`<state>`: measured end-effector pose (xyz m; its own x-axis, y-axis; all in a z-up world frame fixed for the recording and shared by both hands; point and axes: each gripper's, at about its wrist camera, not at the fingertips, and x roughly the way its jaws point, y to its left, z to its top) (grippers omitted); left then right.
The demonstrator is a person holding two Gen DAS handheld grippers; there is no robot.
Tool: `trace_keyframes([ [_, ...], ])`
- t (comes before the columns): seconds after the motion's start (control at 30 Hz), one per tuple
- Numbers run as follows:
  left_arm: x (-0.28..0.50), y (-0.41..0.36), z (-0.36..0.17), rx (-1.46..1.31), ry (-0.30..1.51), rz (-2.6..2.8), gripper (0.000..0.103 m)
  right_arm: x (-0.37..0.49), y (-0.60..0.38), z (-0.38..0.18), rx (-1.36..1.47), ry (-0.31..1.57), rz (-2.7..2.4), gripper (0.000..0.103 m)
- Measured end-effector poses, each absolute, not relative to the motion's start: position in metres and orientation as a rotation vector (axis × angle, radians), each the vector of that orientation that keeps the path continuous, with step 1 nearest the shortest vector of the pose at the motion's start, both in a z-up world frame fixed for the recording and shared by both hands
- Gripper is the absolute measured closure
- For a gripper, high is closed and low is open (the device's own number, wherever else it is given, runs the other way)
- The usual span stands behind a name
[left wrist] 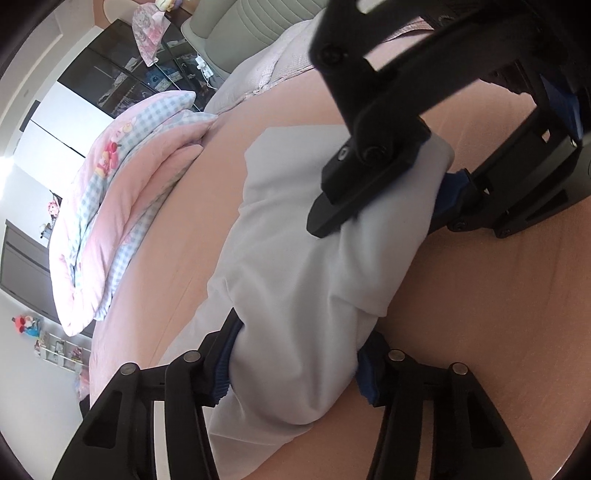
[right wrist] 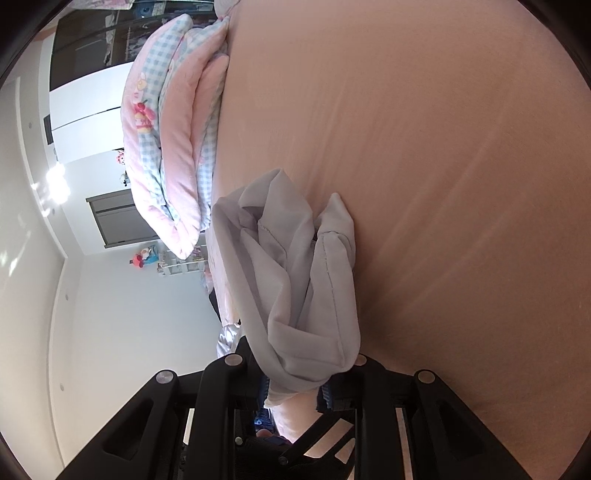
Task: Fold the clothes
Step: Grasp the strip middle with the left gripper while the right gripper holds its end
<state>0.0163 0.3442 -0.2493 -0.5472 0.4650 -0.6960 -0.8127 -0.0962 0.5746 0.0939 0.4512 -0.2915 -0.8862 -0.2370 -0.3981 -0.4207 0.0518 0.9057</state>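
A light grey garment (left wrist: 295, 258) lies bundled on the pink bed sheet (left wrist: 480, 332). In the left wrist view my left gripper (left wrist: 295, 373) has the near end of the bundle between its blue pads (left wrist: 221, 373), which press into the cloth from both sides. At the far end my right gripper (left wrist: 399, 199) clamps the garment, with one black finger on top and the other below. In the right wrist view the garment (right wrist: 295, 280) hangs bunched and creased out of my right gripper (right wrist: 295, 391), which is shut on its lower edge.
A folded pink and blue checked quilt (left wrist: 122, 206) lies along the bed's left side. Behind it stand a dark glass cabinet (left wrist: 122, 74) and a padded headboard (left wrist: 251, 26). White wall and a small shelf with toys (right wrist: 162, 262) are beyond the bed's edge.
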Motion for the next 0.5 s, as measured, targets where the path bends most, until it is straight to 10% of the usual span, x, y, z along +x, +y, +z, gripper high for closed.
trace_keyframes([
  [0.17,-0.008,0.346,-0.242,-0.633,1.075,1.757,0.057,0.090,0.450,-0.294,-0.687,2.128,1.973,0.074],
  [0.33,-0.004,0.345,-0.245,-0.611,1.070,1.789,0.057,0.077,0.447,-0.278,-0.656,2.054,2.021,0.035],
  [0.5,-0.009,0.341,-0.245,-0.642,1.009,1.813,0.057,0.056,0.436,-0.267,-0.667,1.872,2.075,0.028],
])
